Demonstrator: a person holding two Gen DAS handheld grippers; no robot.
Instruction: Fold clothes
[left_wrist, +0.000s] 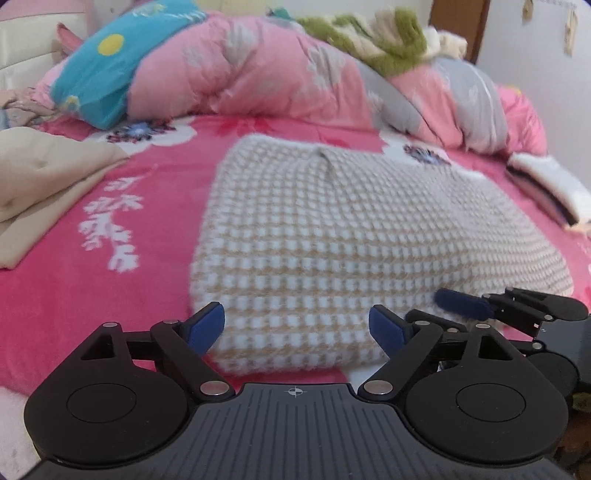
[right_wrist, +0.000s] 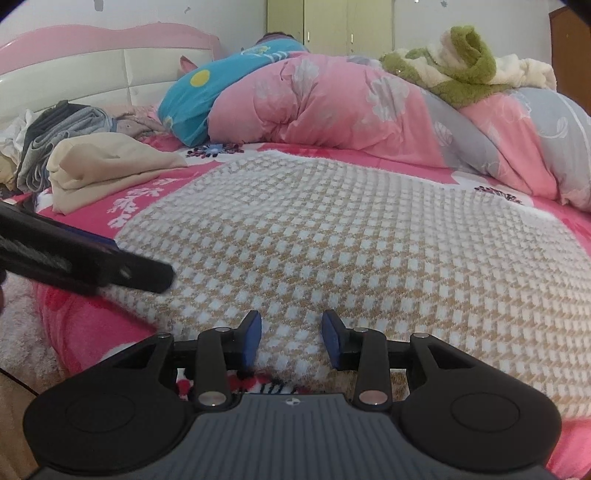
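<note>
**One checked sweater folded flat, both tongs over its near edge**

You have one checked sweater (left_wrist: 354, 236) in front of you, beige and white, folded into a rough rectangle on the pink floral blanket (left_wrist: 74, 295). In the left wrist view its long axis runs from 6 o'clock toward 12 o'clock, away from you, with the collar notch at the 12 o'clock end and the folded edge nearest your tongs.

Count two tongs. Your left gripper (left_wrist: 297, 330) stands wide open; its two blue pads straddle the near corner of the sweater with nothing pinched. Your right gripper (right_wrist: 291, 341) is partly open, the pads low over the knit near the sweater's near edge and not squeezing it. Whether they touch the fabric you cannot tell.

Around the sweater: one beige folded garment (right_wrist: 110, 166) at 10 o'clock, one heap of grey clothes (right_wrist: 55, 133) beyond it at 9 o'clock, one pink-and-grey quilt (right_wrist: 332, 107) bunched across 12 o'clock, one blue pillow (right_wrist: 207, 88) at 11 o'clock, and one green-and-cream fleece (right_wrist: 461, 62) on the quilt at 1 o'clock.
</note>
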